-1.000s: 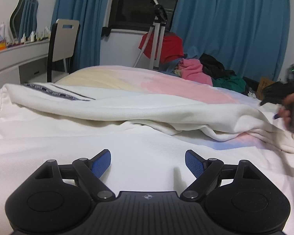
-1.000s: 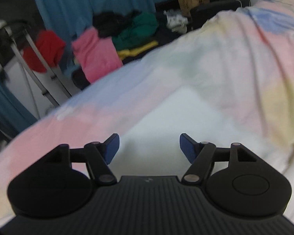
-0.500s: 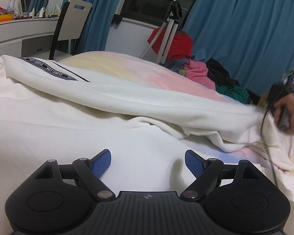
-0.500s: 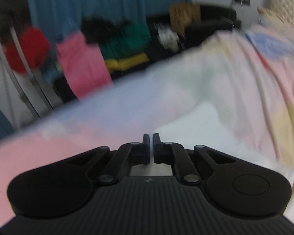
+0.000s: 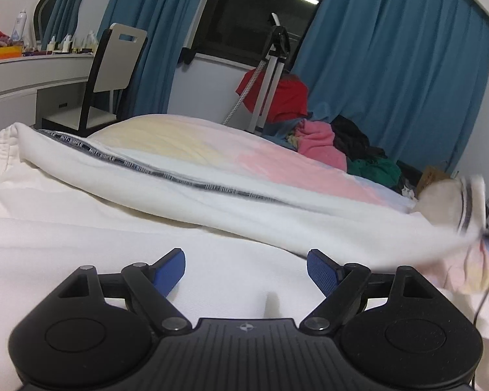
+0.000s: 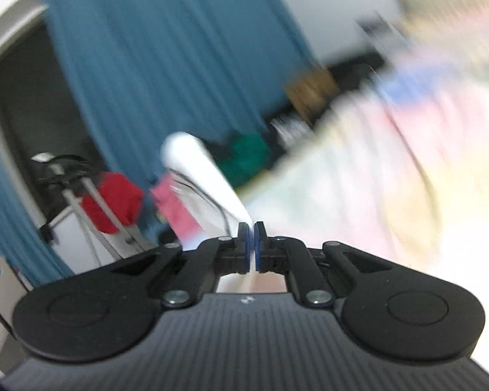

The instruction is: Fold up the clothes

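Our right gripper (image 6: 251,242) pinches the cuff of the white garment (image 5: 212,208); our left gripper (image 5: 246,268) hangs wide open above it. Its striped sleeve stretches left to right across the pastel bed (image 5: 251,159), blue curtains (image 5: 391,75) beyond.

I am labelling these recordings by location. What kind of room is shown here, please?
Most likely a bedroom in a home. A bed with a pastel cover fills the view, a dressing table with bottles and a chair stands beside it, and blue curtains hang at a dark window.
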Action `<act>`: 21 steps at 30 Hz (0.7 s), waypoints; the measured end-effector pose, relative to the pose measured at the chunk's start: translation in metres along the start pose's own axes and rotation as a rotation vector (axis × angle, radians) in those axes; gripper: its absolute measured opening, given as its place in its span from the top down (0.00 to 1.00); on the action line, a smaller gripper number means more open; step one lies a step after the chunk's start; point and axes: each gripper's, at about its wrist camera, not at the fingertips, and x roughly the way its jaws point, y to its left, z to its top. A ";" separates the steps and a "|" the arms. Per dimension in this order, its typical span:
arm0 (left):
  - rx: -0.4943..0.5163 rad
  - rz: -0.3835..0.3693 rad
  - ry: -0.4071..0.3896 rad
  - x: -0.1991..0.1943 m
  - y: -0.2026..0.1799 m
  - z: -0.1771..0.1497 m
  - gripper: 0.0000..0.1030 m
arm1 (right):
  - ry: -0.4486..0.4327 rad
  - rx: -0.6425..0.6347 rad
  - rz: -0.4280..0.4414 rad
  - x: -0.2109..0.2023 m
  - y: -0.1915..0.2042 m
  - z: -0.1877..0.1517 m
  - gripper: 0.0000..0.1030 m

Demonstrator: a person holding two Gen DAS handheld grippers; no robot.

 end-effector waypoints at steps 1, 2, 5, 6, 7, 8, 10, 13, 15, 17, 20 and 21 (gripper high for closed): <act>0.007 0.003 0.001 -0.001 -0.001 -0.001 0.19 | 0.035 0.048 -0.021 0.000 -0.018 -0.011 0.94; 0.014 0.007 0.004 -0.002 -0.003 -0.003 0.19 | 0.065 0.090 -0.037 0.000 -0.033 -0.021 0.94; 0.031 0.024 0.011 -0.004 -0.007 -0.007 0.19 | 0.155 0.224 -0.054 0.004 -0.062 -0.037 0.92; 0.037 0.027 0.015 -0.004 -0.009 -0.008 0.19 | 0.178 0.264 -0.050 0.008 -0.067 -0.038 0.92; 0.043 0.031 0.019 -0.003 -0.010 -0.009 0.19 | 0.194 0.296 -0.041 0.011 -0.071 -0.038 0.91; 0.048 0.034 0.022 -0.003 -0.010 -0.011 0.19 | 0.210 0.328 -0.033 0.014 -0.074 -0.039 0.91; 0.051 0.038 0.032 -0.002 -0.011 -0.013 0.19 | 0.226 0.349 -0.017 0.021 -0.078 -0.040 0.85; 0.042 0.034 0.049 0.003 -0.011 -0.016 0.19 | 0.239 0.427 0.001 0.034 -0.089 -0.043 0.69; 0.050 0.036 0.050 0.005 -0.011 -0.018 0.19 | 0.225 0.508 0.018 0.041 -0.099 -0.042 0.69; 0.050 0.034 0.057 0.009 -0.011 -0.020 0.19 | 0.197 0.552 0.022 0.048 -0.105 -0.039 0.69; 0.038 0.028 0.073 0.016 -0.009 -0.020 0.19 | 0.141 0.539 0.000 0.056 -0.107 -0.033 0.71; 0.035 0.026 0.075 0.018 -0.009 -0.020 0.19 | 0.124 0.511 -0.013 0.058 -0.106 -0.030 0.71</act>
